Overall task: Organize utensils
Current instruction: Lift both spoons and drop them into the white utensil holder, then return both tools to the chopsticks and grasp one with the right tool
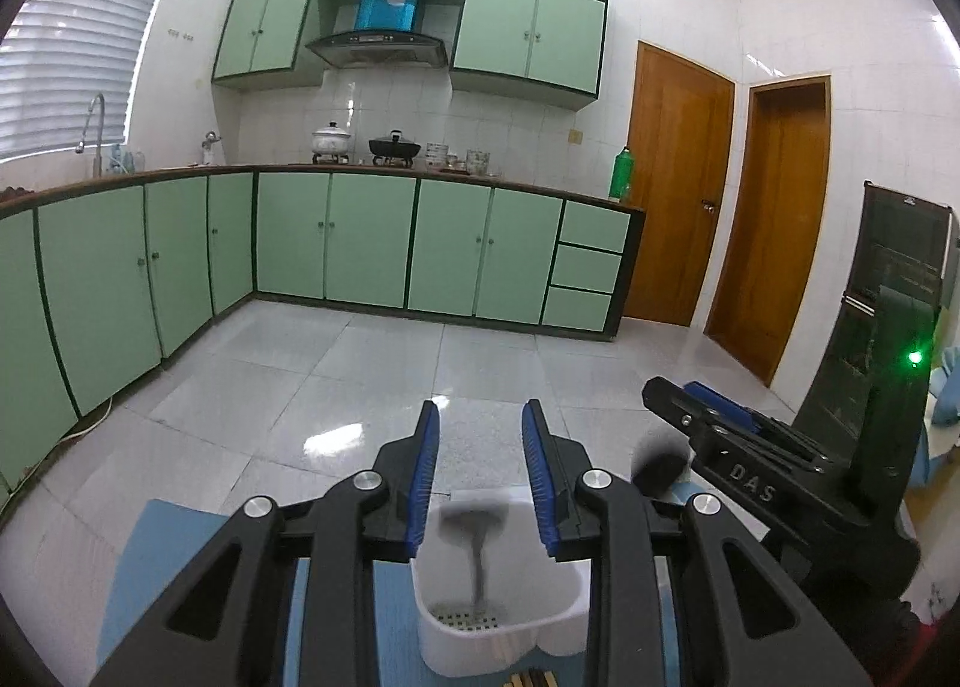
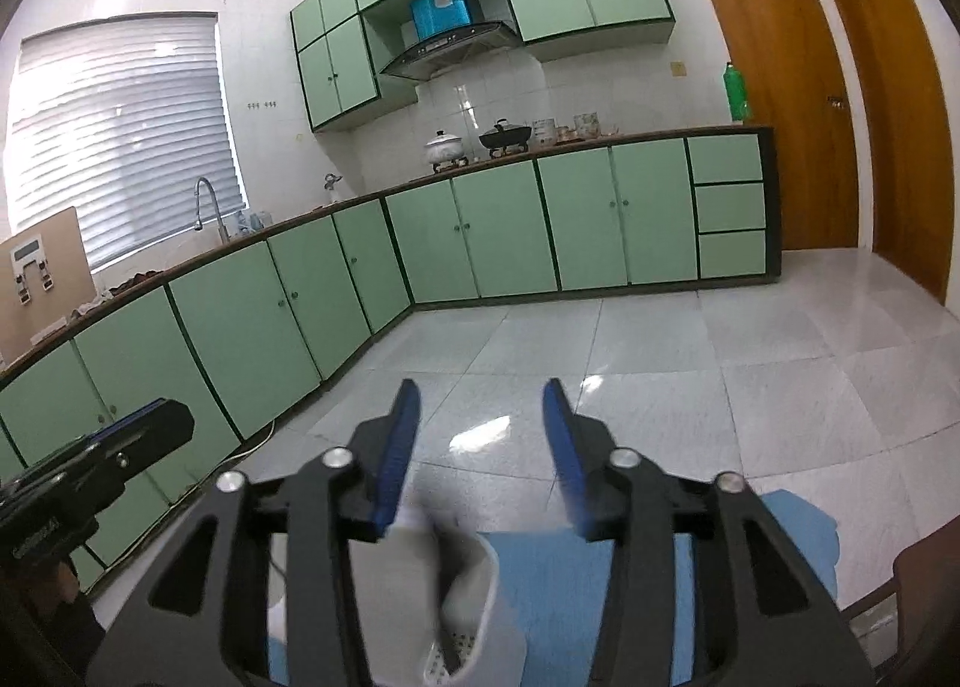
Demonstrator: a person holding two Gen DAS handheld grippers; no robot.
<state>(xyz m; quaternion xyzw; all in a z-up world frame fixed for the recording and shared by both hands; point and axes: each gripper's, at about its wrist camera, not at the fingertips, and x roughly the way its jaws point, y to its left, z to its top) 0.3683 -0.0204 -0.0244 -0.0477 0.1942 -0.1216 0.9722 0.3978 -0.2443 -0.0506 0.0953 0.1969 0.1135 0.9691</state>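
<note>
A white utensil holder with a perforated bottom stands on a blue mat, right below my left gripper. A blurred dark utensil stands upright inside it, wide end up. The left gripper's blue pads are apart with nothing between them. My right gripper hovers to the right of the holder, with a blurred black lump just beneath it. In the right wrist view the right gripper stands open and empty above the holder, and the left gripper reaches in from the left.
Wooden stick ends poke in at the bottom edge, in front of the holder. The mat continues to the right of the holder. A brown wooden edge sits at the far right. Beyond lie a tiled floor and green cabinets.
</note>
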